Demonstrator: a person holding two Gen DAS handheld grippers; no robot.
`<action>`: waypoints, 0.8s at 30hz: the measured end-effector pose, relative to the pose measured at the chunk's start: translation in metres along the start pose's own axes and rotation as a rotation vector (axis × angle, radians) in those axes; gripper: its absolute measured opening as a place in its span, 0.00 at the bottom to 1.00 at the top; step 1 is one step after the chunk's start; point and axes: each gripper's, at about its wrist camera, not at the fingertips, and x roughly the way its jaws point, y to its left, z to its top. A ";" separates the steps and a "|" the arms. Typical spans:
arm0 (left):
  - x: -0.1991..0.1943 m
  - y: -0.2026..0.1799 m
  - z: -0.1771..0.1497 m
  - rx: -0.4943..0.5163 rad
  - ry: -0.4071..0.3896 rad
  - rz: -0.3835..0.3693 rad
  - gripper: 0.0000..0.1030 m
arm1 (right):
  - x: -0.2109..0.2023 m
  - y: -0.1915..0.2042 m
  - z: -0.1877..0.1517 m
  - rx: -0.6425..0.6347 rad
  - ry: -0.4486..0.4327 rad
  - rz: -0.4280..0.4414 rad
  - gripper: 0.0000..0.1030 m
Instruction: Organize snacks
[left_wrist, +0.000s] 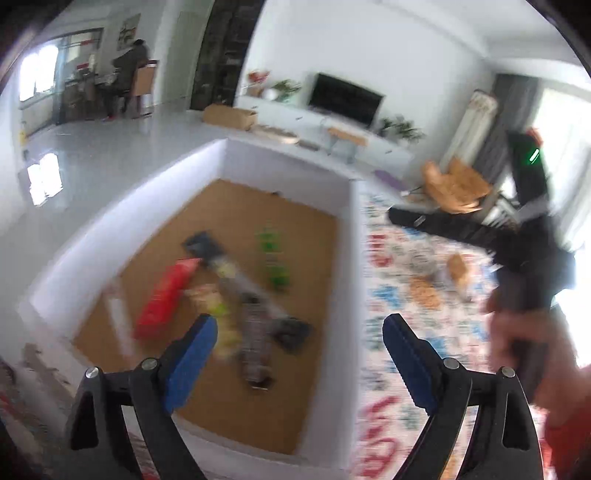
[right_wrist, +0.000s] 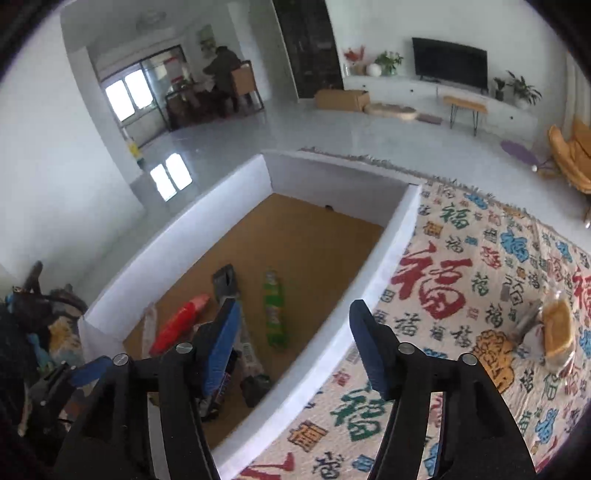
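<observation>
Both tools pointed steeply down over a white-walled box (right_wrist: 243, 206) with a brown floor, which sat on a cloth printed with red, green and blue characters (right_wrist: 461, 266).

The left tool (left_wrist: 299, 332) hung above the near part of the box, its blue pads (left_wrist: 192, 362) spread wide with nothing between them and touching nothing. Its view was smeared by motion. At the right edge of that view a hand (left_wrist: 532, 339) gripped the dark handle of the right tool, whose black body reached toward the far left above the cloth; a red sleeve showed below the wrist.

The right tool (right_wrist: 291, 325) straddled the right wall of the box, one finger over the box floor and the other over the cloth. Its jaws stood fairly wide and empty, clear of the wall and of the snacks.

The snacks lay mostly inside the box, on its near left part: a red packet (right_wrist: 177, 325) on the left, a long dark-ended packet (right_wrist: 225, 280) running near to far beside it, and a green packet (right_wrist: 275, 310) to the right, apart from the others. Further packets lay near the tools, too blurred or hidden to name. Outside the box, a clear bag holding a yellowish bun (right_wrist: 557, 332) lay on the cloth well to the right.

Far across the room a person (right_wrist: 221, 70) sat at a desk by the window.
</observation>
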 end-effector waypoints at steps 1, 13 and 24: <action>-0.003 -0.018 -0.006 0.018 -0.009 -0.043 0.90 | -0.012 -0.015 -0.013 -0.004 -0.036 -0.037 0.66; 0.116 -0.187 -0.100 0.357 0.267 -0.176 1.00 | -0.103 -0.226 -0.203 0.189 0.066 -0.561 0.72; 0.163 -0.164 -0.121 0.395 0.270 -0.050 1.00 | -0.106 -0.246 -0.241 0.330 0.046 -0.592 0.78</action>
